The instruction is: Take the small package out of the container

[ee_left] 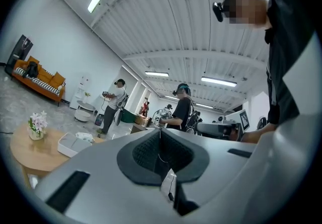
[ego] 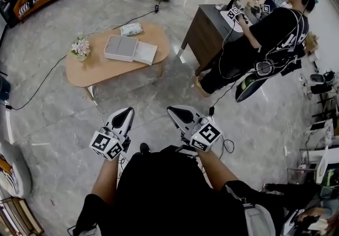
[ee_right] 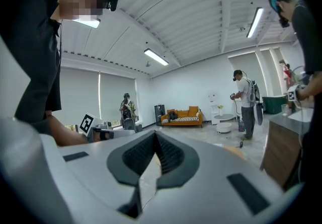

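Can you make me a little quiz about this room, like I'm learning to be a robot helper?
1. True or false: the left gripper and the right gripper are both shut with nothing between their jaws.
2. Pick one: what stands at the left end of the wooden table, as the head view shows it?
A. a small pot of flowers
B. a desk lamp
C. a teapot
3. One word: is the white container on that table near the grippers or far from them?

Key: 1 true; 2 A; 3 far.
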Available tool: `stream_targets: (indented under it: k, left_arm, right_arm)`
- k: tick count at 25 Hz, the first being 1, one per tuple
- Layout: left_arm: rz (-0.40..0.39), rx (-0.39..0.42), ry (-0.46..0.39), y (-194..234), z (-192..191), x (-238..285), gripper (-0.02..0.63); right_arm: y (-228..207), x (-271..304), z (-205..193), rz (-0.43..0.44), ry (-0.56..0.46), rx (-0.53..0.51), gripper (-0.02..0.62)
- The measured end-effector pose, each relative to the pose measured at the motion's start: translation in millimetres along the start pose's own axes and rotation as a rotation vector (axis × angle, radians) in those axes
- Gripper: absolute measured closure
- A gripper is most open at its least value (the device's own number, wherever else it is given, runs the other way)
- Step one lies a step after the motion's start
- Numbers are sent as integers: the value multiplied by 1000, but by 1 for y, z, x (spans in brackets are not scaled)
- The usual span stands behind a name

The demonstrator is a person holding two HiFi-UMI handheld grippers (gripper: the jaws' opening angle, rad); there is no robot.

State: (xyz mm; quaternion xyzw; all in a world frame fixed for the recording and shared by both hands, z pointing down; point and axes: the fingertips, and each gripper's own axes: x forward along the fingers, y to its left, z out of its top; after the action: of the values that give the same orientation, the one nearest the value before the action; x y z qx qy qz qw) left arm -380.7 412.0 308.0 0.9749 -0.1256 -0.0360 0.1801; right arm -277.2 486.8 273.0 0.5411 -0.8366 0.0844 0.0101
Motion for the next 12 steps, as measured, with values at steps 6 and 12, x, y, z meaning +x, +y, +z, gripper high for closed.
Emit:
stream_targets:
  k: [6,12]
  left_arm:
    - [-38,-23,27,12,-5,37,589]
    - [-40,-24,65,32,-7,80,589]
  right_arm:
    - [-38,0,0,-50,13,11,584]
    - [-93,15,-4,-64,-4,57,584]
